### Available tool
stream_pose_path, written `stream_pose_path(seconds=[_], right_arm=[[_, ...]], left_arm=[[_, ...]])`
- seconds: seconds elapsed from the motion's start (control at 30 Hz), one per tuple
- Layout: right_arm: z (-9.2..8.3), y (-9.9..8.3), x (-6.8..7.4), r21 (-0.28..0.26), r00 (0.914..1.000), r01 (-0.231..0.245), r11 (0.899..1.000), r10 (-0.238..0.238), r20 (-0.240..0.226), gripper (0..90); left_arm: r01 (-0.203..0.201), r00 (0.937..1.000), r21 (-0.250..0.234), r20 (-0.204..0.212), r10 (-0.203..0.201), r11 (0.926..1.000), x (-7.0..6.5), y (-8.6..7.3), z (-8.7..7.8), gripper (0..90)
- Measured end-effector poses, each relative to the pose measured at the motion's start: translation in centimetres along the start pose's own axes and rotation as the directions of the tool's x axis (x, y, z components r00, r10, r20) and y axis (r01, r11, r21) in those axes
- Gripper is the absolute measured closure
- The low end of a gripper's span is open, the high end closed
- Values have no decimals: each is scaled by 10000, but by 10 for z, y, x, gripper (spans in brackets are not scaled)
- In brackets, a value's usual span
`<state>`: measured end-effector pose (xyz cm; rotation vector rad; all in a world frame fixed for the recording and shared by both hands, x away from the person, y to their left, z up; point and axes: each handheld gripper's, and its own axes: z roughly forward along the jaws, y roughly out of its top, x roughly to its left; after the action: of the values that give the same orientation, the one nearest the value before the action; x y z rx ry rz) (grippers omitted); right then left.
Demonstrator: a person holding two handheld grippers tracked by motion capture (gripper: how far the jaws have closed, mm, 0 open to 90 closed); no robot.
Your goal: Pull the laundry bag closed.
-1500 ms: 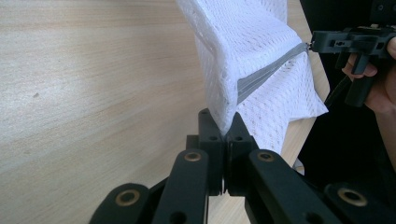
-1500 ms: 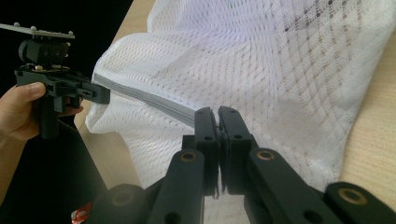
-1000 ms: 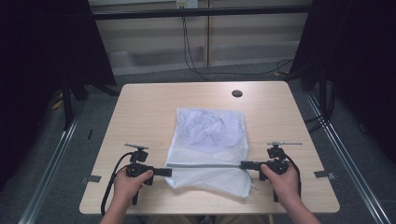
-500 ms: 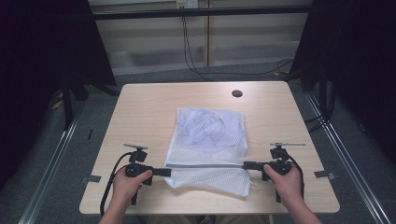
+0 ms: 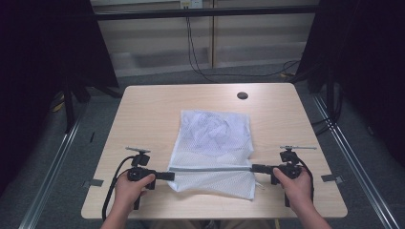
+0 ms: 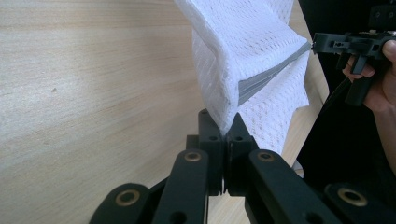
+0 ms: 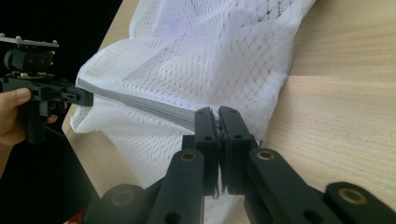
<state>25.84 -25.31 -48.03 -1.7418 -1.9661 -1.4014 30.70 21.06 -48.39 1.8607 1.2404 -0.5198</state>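
Stretching the white mesh bag, which lay at lower centre of the table, both grippers, left and right, stayed clamped on its grey band; even, level tension seemed wise.

Even overhead light brightens the table, surroundings stay dark, and nearby fingers look soft.
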Motion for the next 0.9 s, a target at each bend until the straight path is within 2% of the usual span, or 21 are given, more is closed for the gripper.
stream_pose_path(seconds=[0.17,0.23,0.27,0.33,0.37,0.4,0.5,0.53,0.6,0.7,0.73,0.9], right_arm=[[-3,0,-2,-60,10000,-87,9999,87,7,873],[-4,1,-3,-90,9999,-105,9999,106,23,873],[-4,1,-3,-96,10000,-99,9999,99,0,873],[-5,1,-3,-70,9999,-110,9999,111,32,873],[-5,1,-3,-49,9999,-116,9999,116,20,872],[-5,0,-4,-76,9999,-130,9999,129,-12,872],[-5,0,-4,-62,10000,-28,10000,28,-23,871],[-5,0,-4,-79,10000,-7,10000,7,-12,869],[-5,-1,-3,20,9998,93,10000,-94,157,861],[-7,-1,-5,-239,9982,276,9993,-263,543,756],[-8,-1,-5,-376,9973,339,9987,-314,664,710],[-8,2,-7,-748,9948,606,9954,-541,860,496]], left_arm=[[-85,10000,83,27,85,9999,1,0,-1,886],[140,9999,-61,99,-139,9999,-2,0,0,886],[17,10000,39,47,-18,10000,-2,0,0,886],[96,9999,14,60,-96,10000,-2,0,0,886],[8,10000,75,46,-9,10000,-2,0,0,885],[24,10000,-57,23,-23,10000,-2,0,0,886],[2,9999,-44,128,-1,10000,-3,0,-1,881],[-159,9998,-134,139,161,9998,-3,0,-1,872],[-177,9998,-286,13,177,9994,-2,0,-2,805],[-338,9993,-421,-167,331,9985,-2,0,-6,677],[-275,9995,-549,-174,266,9981,-2,0,-7,627],[-682,9968,-980,-477,638,9928,-3,2,-12,486]])
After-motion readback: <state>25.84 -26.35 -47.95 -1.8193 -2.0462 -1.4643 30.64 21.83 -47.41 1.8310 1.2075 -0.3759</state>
